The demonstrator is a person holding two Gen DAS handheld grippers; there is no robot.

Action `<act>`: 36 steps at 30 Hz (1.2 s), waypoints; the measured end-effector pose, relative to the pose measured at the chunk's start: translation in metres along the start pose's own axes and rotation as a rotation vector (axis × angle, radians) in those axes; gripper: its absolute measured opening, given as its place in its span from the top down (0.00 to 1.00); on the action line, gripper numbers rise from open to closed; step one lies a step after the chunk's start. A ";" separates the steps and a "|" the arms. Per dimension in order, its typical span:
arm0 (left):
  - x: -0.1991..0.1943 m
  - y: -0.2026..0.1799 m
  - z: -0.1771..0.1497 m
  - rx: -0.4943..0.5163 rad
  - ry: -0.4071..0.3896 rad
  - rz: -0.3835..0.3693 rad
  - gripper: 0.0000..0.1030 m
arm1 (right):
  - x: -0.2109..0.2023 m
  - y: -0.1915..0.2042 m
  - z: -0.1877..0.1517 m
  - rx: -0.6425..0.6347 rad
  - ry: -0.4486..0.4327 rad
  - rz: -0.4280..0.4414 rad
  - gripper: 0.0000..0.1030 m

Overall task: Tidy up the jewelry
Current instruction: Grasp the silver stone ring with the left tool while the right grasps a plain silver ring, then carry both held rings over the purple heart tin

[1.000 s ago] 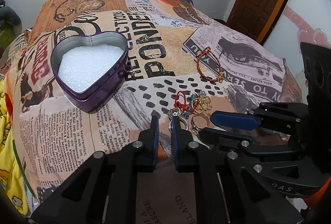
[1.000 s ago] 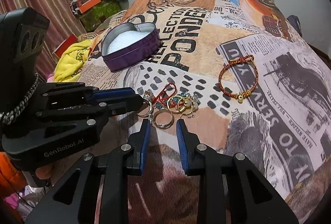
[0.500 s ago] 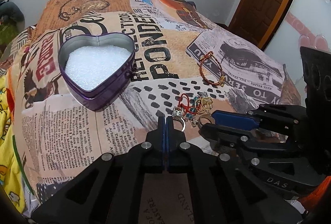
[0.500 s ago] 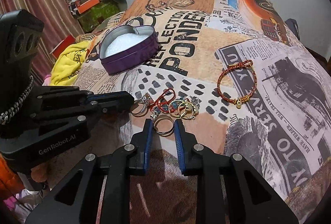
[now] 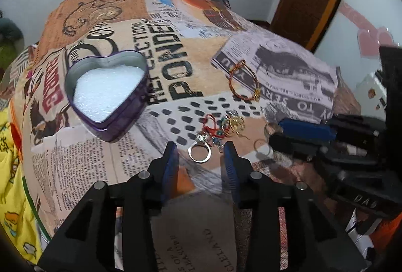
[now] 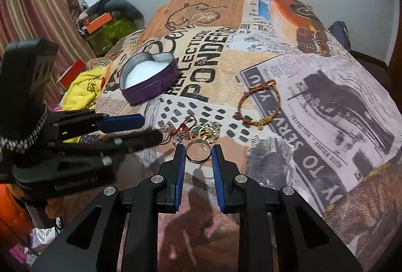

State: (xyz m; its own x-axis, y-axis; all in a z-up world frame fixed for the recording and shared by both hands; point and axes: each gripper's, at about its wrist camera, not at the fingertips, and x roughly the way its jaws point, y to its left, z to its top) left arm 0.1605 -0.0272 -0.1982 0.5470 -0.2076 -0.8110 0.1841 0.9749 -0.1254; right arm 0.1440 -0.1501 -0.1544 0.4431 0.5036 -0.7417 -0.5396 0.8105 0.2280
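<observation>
Your left gripper (image 5: 201,152) is open wide. Its two blue pads sit on either side of a silver ring (image 5: 200,152) that lies flat on the bedspread (image 5: 100,166). The pads are not touching the ring, so this gripper holds nothing.

Your right gripper (image 6: 198,155) is open too, but not as wide. A gold ring (image 6: 198,151) lies on the bedspread between its fingertips. The pads are just beside the ring, and you cannot tell if they touch it. The ring is not lifted.

Just past both rings there is a small pile of jewelry (image 6: 198,131). It has a red string piece, some blue bits and thin gold rings, all tangled close together. In the left wrist view the pile (image 5: 223,125) sits just beyond the silver ring and the two seem to touch.

A red and gold bracelet (image 6: 258,102) lies by itself, well apart from the pile, on the newspaper picture printed on the bedspread.

The purple heart box (image 5: 106,93) is open, with white padding inside and no jewelry in it. It sits away from the pile, on your left side.

Your two grippers are near each other, each pointing at its own ring.
</observation>
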 end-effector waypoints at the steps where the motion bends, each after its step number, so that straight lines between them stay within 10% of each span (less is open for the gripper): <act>1: 0.003 -0.002 0.000 0.003 0.009 0.007 0.64 | -0.001 -0.002 0.000 0.005 -0.002 -0.001 0.81; 20: 0.011 -0.008 -0.001 0.077 -0.020 0.060 0.80 | -0.011 -0.009 0.004 0.031 -0.034 -0.004 0.81; 36: -0.066 0.020 0.018 0.000 -0.233 0.105 0.80 | -0.016 0.024 0.041 -0.029 -0.116 0.028 0.81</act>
State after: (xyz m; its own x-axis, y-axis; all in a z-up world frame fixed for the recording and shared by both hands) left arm 0.1428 0.0047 -0.1374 0.7366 -0.1179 -0.6659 0.1159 0.9921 -0.0474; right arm 0.1533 -0.1264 -0.1114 0.5066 0.5587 -0.6567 -0.5730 0.7873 0.2278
